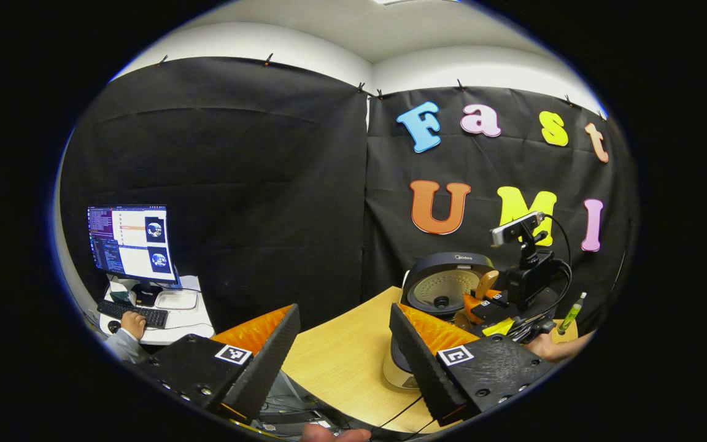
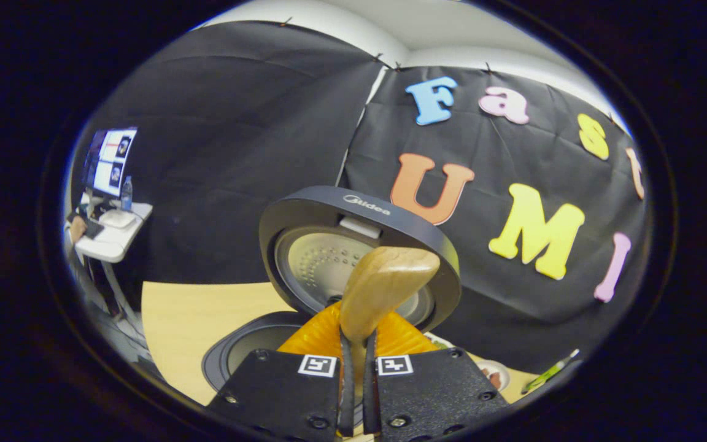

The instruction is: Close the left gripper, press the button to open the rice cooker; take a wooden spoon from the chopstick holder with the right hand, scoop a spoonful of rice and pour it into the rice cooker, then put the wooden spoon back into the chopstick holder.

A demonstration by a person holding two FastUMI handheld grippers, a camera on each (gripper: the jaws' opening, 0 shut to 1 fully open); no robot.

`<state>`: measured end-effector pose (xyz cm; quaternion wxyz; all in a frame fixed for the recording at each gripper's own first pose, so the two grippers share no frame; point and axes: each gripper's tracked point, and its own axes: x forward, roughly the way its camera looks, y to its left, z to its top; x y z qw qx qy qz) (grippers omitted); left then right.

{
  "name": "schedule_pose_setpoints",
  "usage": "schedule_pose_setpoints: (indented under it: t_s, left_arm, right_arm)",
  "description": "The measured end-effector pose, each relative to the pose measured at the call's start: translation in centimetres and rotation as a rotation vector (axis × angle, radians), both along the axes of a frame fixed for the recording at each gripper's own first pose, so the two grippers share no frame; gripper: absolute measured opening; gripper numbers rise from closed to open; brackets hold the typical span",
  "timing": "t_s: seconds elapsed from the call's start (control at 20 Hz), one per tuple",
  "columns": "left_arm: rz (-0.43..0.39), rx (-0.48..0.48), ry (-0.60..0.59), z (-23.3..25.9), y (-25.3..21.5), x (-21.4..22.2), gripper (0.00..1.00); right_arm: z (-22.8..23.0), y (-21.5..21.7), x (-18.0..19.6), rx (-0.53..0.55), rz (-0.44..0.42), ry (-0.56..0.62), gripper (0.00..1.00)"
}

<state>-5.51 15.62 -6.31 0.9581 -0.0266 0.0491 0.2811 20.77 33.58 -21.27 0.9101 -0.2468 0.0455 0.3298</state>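
Note:
The rice cooker (image 2: 353, 212) stands on the wooden table with its lid raised; its dark pot opening (image 2: 237, 353) lies below. My right gripper (image 2: 356, 345) is shut on the handle of a wooden spoon (image 2: 384, 285), whose bowl points up in front of the lid's inner plate. In the left gripper view the cooker (image 1: 445, 285) is at the right, with the right gripper (image 1: 494, 304) and the spoon (image 1: 487, 283) just beside it. My left gripper (image 1: 341, 344) hangs open over the table (image 1: 335, 356), left of the cooker, with nothing between its fingers.
A green pen (image 2: 550, 368) and a small dish (image 2: 493, 373) lie at the table's right end. A side desk carries a monitor (image 1: 129, 242) and a keyboard (image 1: 132, 313), with a person's hand on it. The hand (image 1: 553, 347) holding the right gripper shows at the right.

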Motion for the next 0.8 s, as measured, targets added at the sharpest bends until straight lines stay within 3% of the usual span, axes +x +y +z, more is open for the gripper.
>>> schedule_pose_setpoints:
  t_s: [0.2, 0.35, 0.55, 0.8]
  left_arm:
    - [0.006, 0.001, -0.016, 0.2, 0.8, -0.4, 0.95]
    - [0.001, -0.003, -0.026, 0.4, 1.4, -0.7, 0.95]
    - [0.003, 0.009, -0.042, 1.2, 2.4, -0.8, 0.95]
    - [-0.018, 0.010, -0.054, 2.0, 3.1, -0.1, 0.95]
  right_arm:
    - [0.8, 0.9, -0.9, -0.118, 0.052, -0.173, 0.11]
    - [0.7, 1.8, -1.9, -0.132, 0.083, -0.192, 0.11]
    - [0.4, 1.5, -2.5, -0.082, 0.055, -0.107, 0.11]
    - [2.7, -0.9, -3.0, 0.114, -0.021, 0.108, 0.11]
